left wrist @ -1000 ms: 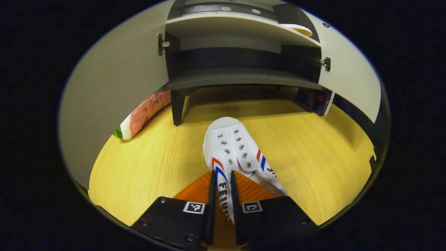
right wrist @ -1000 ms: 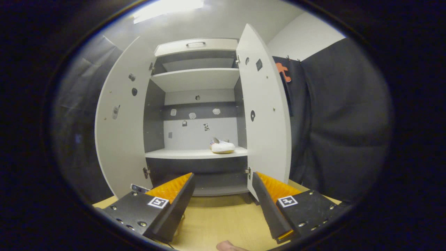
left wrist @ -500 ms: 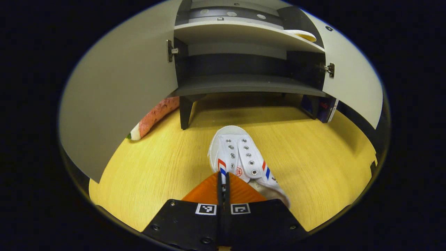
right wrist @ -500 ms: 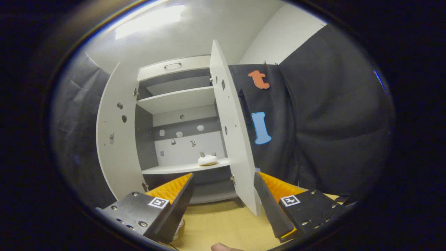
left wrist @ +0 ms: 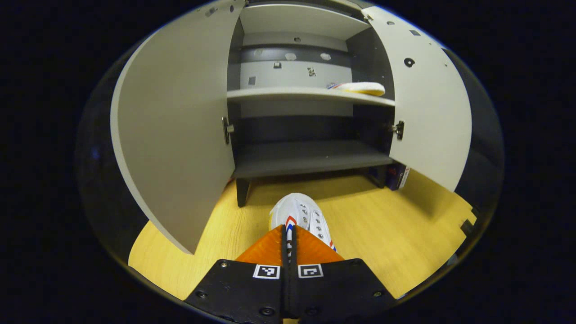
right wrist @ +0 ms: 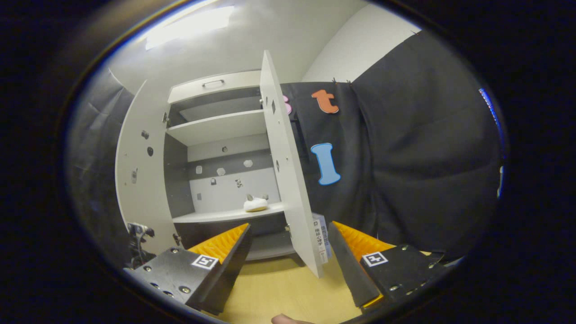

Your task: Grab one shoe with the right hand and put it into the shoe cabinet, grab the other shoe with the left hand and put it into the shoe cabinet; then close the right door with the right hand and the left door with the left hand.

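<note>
We are pinching the white shoe [left wrist: 300,217] by a thin edge in our left hand-held gripper [left wrist: 288,234], risking it slipping out before reaching the shoe cabinet [left wrist: 310,157] ahead, while our right hand-held gripper [right wrist: 288,252] is gaping wide, empty.

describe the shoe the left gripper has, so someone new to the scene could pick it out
Start at the tall white shoe cabinet with both doors open, standing on the pale wooden floor. On the floor in front of it is a white canvas lace-up sneaker, toe toward the cabinet, its collar pinched in the left gripper. Its twin, the other white sneaker, already sits on the middle shelf; this one has red and blue side stripes.
</note>
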